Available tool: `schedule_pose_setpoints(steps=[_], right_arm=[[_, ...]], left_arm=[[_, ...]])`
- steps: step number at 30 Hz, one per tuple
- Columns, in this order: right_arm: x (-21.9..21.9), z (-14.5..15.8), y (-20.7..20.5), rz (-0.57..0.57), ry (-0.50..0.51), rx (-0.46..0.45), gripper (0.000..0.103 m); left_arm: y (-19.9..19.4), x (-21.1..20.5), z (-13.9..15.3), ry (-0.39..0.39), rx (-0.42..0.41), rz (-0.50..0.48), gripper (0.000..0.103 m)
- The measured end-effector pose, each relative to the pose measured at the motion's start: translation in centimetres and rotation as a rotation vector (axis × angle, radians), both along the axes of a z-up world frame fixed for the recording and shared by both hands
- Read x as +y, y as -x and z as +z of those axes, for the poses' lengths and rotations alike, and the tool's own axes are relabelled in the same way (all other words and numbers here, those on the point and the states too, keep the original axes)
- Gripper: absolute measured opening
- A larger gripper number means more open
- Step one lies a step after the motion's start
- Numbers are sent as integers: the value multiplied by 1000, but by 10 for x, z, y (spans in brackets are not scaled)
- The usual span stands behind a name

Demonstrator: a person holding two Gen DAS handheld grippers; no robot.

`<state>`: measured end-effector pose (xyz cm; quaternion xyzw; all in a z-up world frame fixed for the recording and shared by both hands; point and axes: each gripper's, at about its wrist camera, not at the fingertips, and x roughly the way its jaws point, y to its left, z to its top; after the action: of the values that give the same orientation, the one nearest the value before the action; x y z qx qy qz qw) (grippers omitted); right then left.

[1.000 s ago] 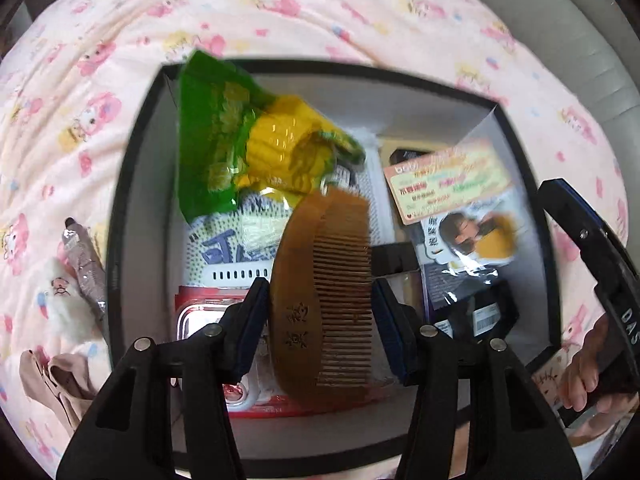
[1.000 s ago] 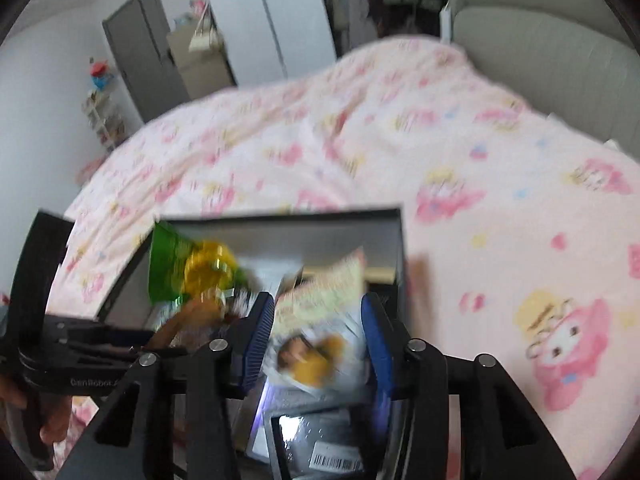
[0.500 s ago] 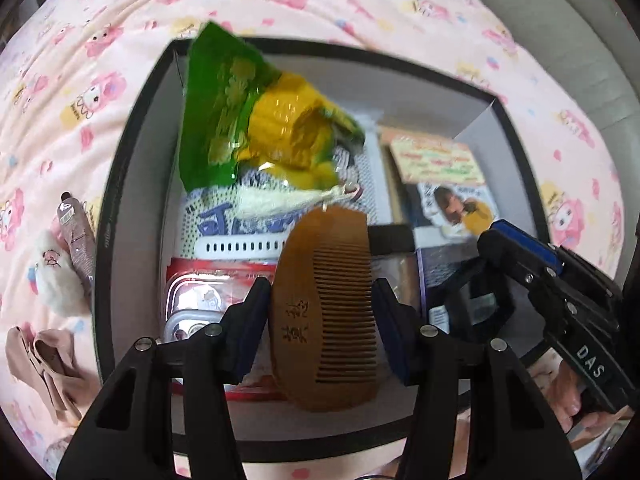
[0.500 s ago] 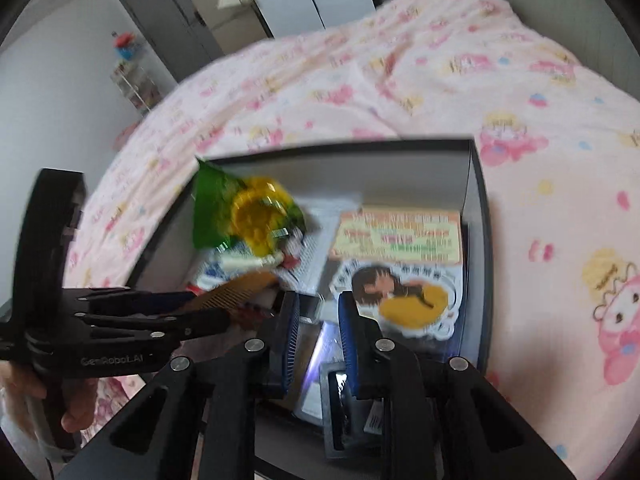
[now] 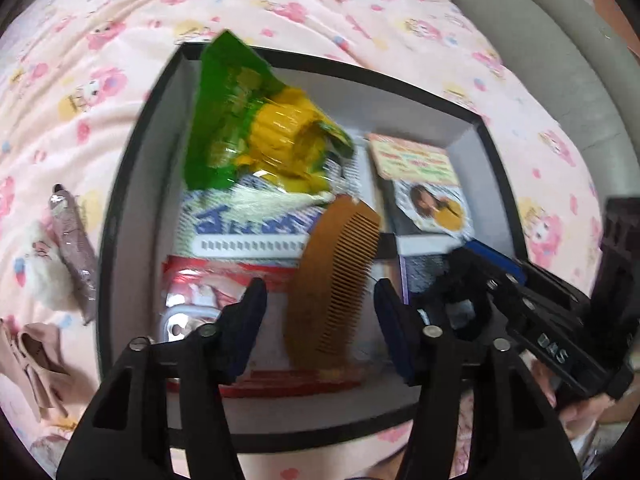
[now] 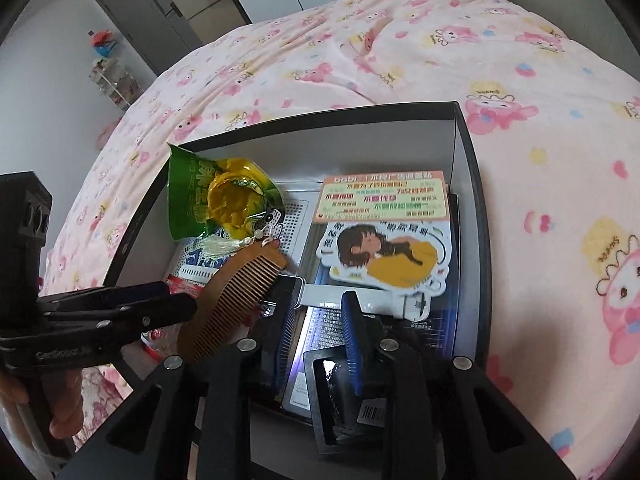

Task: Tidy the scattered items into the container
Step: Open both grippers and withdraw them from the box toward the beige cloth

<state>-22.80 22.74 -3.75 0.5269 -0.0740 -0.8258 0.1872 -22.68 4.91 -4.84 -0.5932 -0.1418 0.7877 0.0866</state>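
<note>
A black box [image 5: 120, 216] with grey inner walls lies on the bed, its rim [image 6: 476, 240] also in the right wrist view. My left gripper [image 5: 318, 296] hangs over its near side, jaws closing. A wooden comb [image 5: 332, 280] lies tilted between them, with a gap to each pad. The comb [image 6: 236, 300] rests on packets beside the left gripper [image 6: 168, 304]. My right gripper [image 6: 319, 320] is low over the box's right part, jaws opening, nothing pressed between them. A sticker pack [image 6: 384, 232] lies flat just beyond it.
A green and yellow snack bag [image 5: 256, 132] and several packets fill the box. Left of it on the pink blanket [image 5: 360, 12] lie a dull pink tube [image 5: 72, 240], a white plush [image 5: 40, 276] and a beige cloth [image 5: 28, 356]. A grey padded edge [image 5: 560, 60] runs at the right.
The comb was clamped upright in my left gripper; now it leans loose between the pads. My right gripper let the sticker pack drop into the box, narrowed and sank lower.
</note>
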Motion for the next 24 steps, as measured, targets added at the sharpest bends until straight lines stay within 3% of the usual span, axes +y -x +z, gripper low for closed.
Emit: schedule_pose_setpoints(steps=[1,5,9,16,19,24], right_arm=[[0,0,-1,-1,0,0,21],[0,0,0,0,2,1,21],[1,0,0,4,1,4,21],[-6,23,-20,13,-9,90,23],[-14,36,-41,5,-12,133,30],[-30,45,-78,17,3,151,30]], left_arm=[[-2,4,-2,16,-8,-16,37],[-5,13,-22,69,-84,-9,31],[-14,14,-10,-35,-39,-10,31],[-46,11,32,-88,80,-21,44],[-56,13,45,-86,116,-27,45],[-78,9,54,-67,137,-49,45]])
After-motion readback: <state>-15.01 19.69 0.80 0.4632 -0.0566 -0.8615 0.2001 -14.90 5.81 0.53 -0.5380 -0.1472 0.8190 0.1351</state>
